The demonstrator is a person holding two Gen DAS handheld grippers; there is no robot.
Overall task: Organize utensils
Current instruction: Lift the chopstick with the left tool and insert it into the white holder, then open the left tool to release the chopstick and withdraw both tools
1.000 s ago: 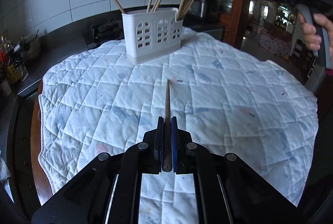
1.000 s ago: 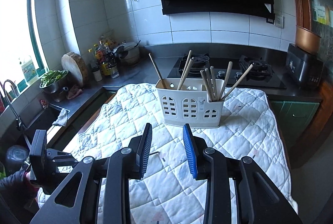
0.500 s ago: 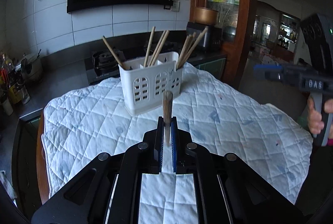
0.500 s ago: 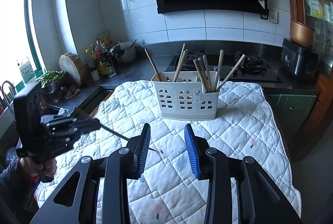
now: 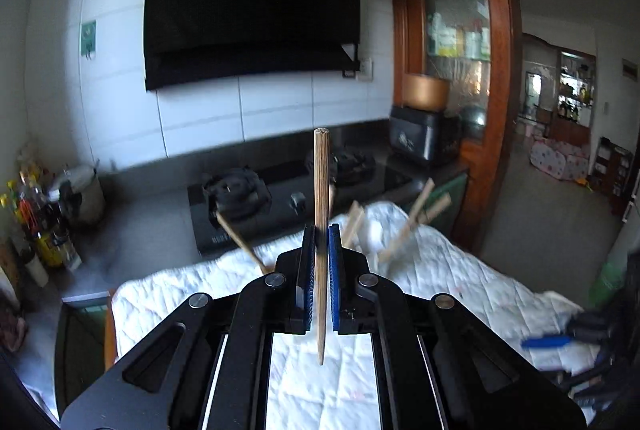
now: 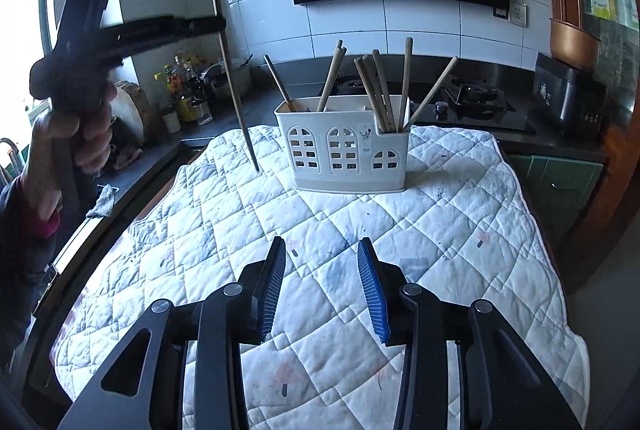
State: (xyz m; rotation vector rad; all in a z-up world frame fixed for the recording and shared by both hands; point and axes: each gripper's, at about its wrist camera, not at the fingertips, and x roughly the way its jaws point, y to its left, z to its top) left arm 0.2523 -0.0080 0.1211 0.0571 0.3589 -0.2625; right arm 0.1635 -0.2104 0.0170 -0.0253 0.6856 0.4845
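We are holding one chopstick (image 5: pixel 321 230) in our left gripper (image 5: pixel 320 270). The two blue pads (image 5: pixel 309 282) are squeezing it tight in the middle. The stick is standing almost straight up, with its thick end on top and its thin tip pointing down over the white quilted cloth (image 5: pixel 460 270). From the right wrist view, the same chopstick (image 6: pixel 236 98) is hanging in the air above the left side of the cloth (image 6: pixel 460 214), just beside the white holder (image 6: pixel 344 150) and not touching it. A hand (image 6: pixel 76 134) is gripping the black handle of that left gripper (image 6: pixel 218 24).

The white holder is sitting on the far part of the cloth, in front of the stove (image 6: pixel 472 102). It has little window-shaped holes. Many other chopsticks (image 6: pixel 380 86) are standing in it, leaning this way and that.

Our right gripper (image 6: pixel 322 290) is hanging low over the near part of the cloth. Its jaws have just been opening wider. Its blue pads are standing apart, and nothing is between them.
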